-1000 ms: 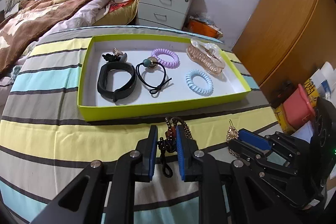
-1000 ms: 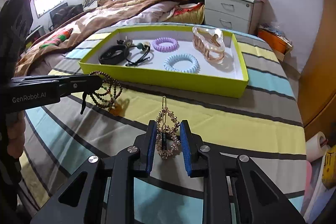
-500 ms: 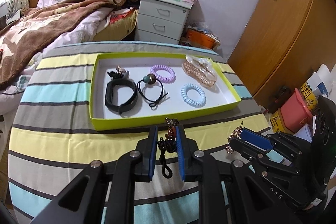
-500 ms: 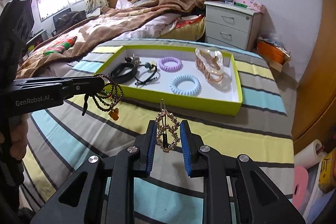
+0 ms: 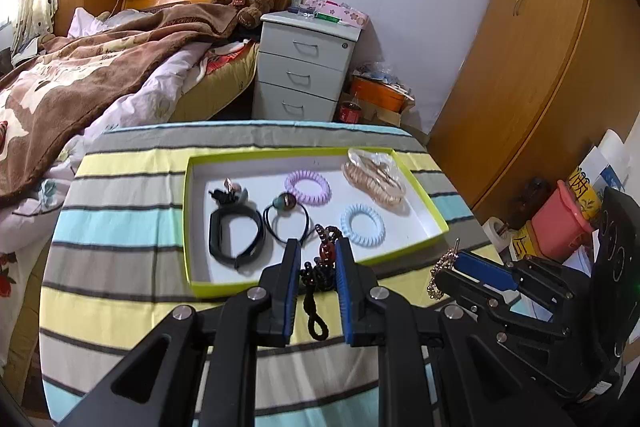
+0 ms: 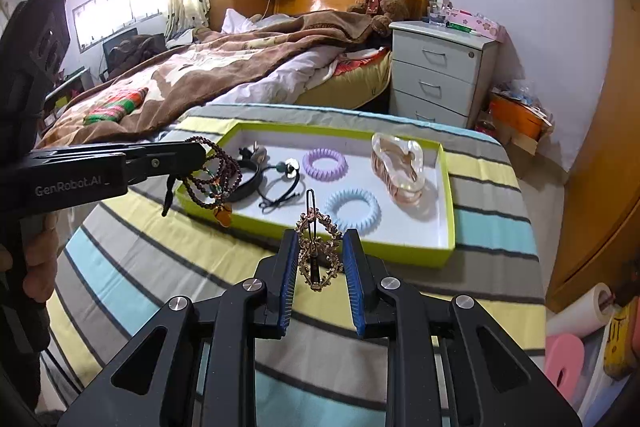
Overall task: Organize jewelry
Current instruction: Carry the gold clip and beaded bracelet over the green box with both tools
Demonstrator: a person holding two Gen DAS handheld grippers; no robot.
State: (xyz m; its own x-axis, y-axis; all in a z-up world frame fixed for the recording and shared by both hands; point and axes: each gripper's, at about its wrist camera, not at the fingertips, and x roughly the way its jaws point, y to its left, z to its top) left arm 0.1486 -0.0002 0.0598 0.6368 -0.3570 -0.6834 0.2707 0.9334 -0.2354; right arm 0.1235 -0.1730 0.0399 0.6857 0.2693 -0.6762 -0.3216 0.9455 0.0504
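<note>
bed (image 6: 224, 75) cut off left, hair clip (image 5: 442, 273) half hidden

Two coil ties (image 5: 307, 187) (image 5: 363, 225), one tray (image 5: 434, 215), two hand-held grippers (image 5: 318, 269) (image 6: 320, 259).

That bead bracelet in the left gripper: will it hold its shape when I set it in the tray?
Probably not: the bead bracelet hangs in slack loops from the left gripper, so it will likely pool. Its cord tail and amber pendant dangle and may catch the tray rim.
</note>
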